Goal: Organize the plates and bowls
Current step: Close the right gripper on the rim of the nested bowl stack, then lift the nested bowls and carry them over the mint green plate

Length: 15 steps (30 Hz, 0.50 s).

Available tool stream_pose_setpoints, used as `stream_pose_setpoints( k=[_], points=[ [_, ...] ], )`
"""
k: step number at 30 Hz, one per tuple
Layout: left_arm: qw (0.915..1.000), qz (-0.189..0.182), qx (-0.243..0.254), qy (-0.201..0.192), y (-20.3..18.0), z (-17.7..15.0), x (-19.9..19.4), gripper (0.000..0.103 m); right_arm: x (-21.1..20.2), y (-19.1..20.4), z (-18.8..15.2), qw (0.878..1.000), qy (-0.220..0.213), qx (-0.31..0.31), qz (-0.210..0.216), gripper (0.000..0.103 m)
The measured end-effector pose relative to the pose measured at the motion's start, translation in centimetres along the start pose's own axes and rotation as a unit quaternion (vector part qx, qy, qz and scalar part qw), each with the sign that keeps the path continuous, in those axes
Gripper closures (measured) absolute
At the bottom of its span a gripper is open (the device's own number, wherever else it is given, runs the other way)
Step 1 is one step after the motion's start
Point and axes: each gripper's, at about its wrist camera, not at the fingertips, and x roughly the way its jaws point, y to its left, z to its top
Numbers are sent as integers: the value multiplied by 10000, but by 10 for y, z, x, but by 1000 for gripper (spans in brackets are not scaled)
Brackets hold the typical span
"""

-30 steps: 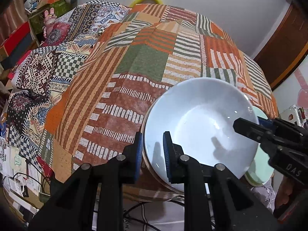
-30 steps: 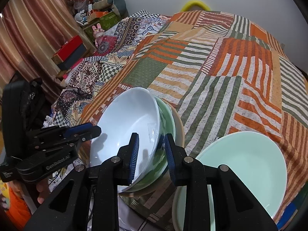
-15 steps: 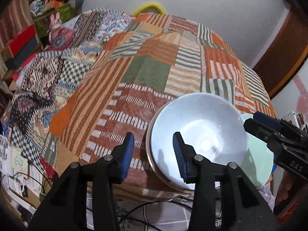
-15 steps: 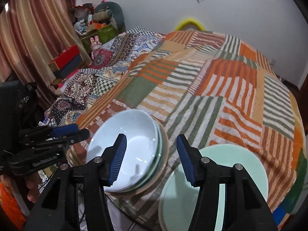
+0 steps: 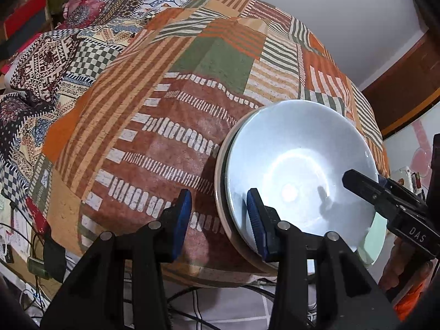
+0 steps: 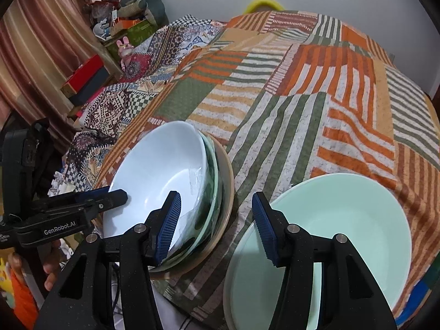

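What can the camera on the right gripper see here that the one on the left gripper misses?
Only the right wrist view shows the whole mint green plate, the curtain, and the green and beige dishes stacked under the white bowl. Only the left wrist view shows the brown door frame and cables on the floor. Both show the white bowl, the patchwork cloth, the pink toy rabbit, and both open grippers, left gripper and right gripper.

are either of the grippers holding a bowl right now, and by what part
Nothing is held. The left gripper and right gripper both stand open, and the pale blue bowl sits free on its stack.
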Motion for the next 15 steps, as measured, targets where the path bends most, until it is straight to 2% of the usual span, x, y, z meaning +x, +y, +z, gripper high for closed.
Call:
stream_pose_setpoints(
  k=[5,7,9,11,15],
  points=[
    [9998,-142,-69,80,2,3,8,62,3,-2,1,9999,17,48,146,61],
    [9997,-199,-77,102,2,4,11,65,4,-1,1,9998,31,8,171,65],
    [9996,-253,-41,115,-1,4,13,71,6,0,2,9998,58,-19,202,67],
    [9995,-278,22,131,-4,5,14,76,7,0,2,9998,62,-22,198,68],
    [9997,-209,82,110,-8,5,14,76,8,0,3,9999,71,2,155,69]
  ],
)
